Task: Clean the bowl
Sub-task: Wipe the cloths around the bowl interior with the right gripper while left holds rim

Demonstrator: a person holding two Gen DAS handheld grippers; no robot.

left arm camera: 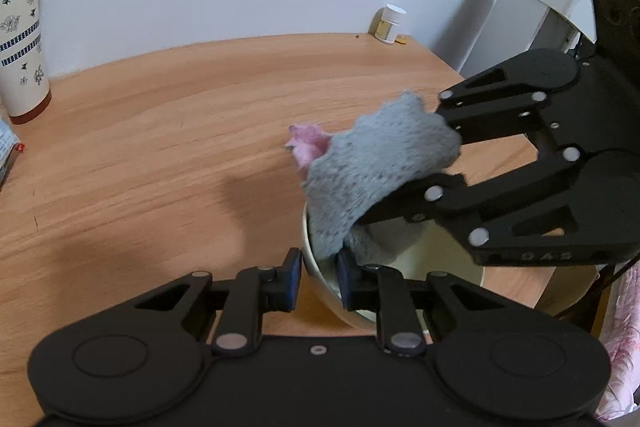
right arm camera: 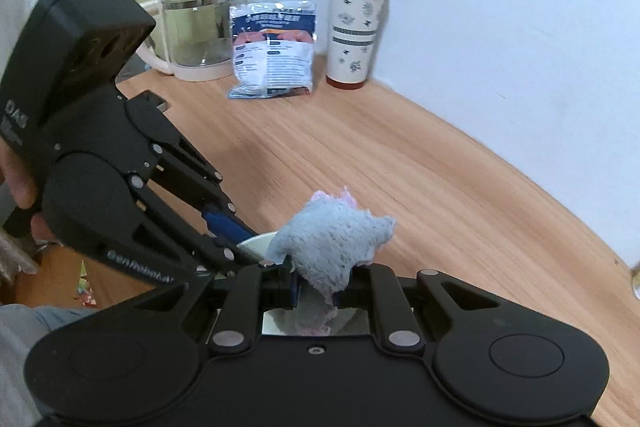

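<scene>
A pale cream bowl [left arm camera: 448, 259] sits near the front edge of the wooden table [left arm camera: 160, 147]. My left gripper [left arm camera: 318, 269] is shut on the bowl's rim, with one blue pad outside and one inside. My right gripper [left arm camera: 416, 163] comes in from the right, shut on a grey cloth [left arm camera: 380, 167] with a pink underside. The cloth hangs over the rim and down into the bowl. In the right wrist view the cloth [right arm camera: 332, 239] bunches up between the fingers of my right gripper [right arm camera: 318, 283]. There my left gripper [right arm camera: 244, 239] clamps the bowl's rim [right arm camera: 258, 245], and most of the bowl is hidden.
A white tumbler [right arm camera: 354, 27] with a red lid, a blue-and-white packet [right arm camera: 274, 47] and a glass jug [right arm camera: 200, 27] stand along the wall. A small pill bottle [left arm camera: 390, 24] sits at the table's far corner. A hand [right arm camera: 20, 183] holds the left gripper.
</scene>
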